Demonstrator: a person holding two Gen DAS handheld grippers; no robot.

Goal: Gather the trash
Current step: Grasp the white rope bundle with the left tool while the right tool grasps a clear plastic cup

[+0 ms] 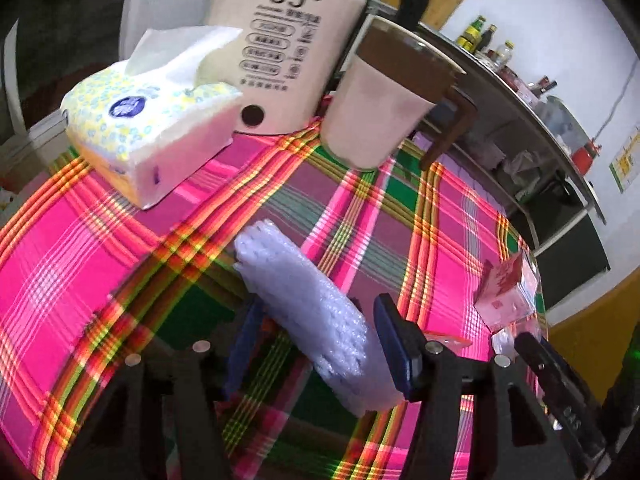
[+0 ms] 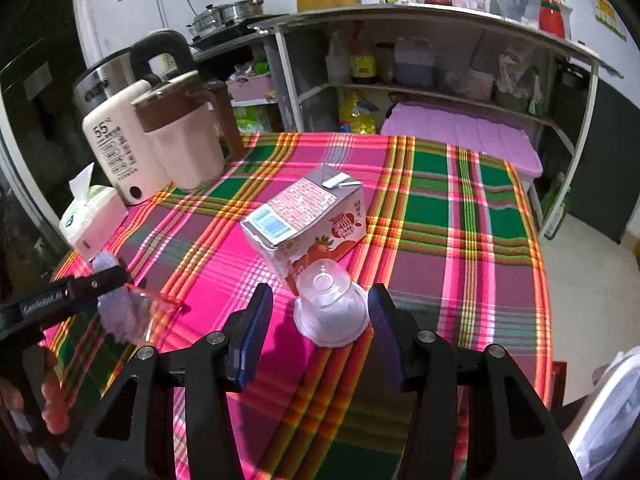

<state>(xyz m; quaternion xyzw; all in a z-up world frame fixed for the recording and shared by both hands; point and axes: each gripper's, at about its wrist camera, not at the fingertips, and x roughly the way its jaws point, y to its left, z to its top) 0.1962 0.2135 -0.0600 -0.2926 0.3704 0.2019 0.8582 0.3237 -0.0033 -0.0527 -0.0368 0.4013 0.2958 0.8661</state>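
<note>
While both views share the plaid-covered table (image 2: pixel 460 216), each shows trash the other barely catches. Left wrist view: left gripper (image 1: pixel 316 334) low at centre, jaws apart, a roll of pale bubble wrap (image 1: pixel 304 300) lying diagonally between the blue pads; whether either pad touches it cannot be told. Upper left of that frame holds a tissue pack (image 1: pixel 152 128), with a cream kettle (image 1: pixel 280 48) and a pink jug (image 1: pixel 380 108) behind it, all seen close. At right edge, small and blurred, a pink milk carton (image 1: pixel 508 288) and the tip of the right gripper (image 1: pixel 532 354). Right wrist view: right gripper's jaws apart, straddling an upturned clear plastic cup (image 2: pixel 330 308) at lower centre; right pad just beside the cup's rim, left pad clear of it. Carton lies on its side touching the cup, label readable only here. Lower left of this frame shows the left gripper from the side with the bubble wrap bulging below it, plus a clear wrapper with a red edge (image 2: pixel 158 304). Shelving (image 2: pixel 420 88) with bottles fills the background.
</note>
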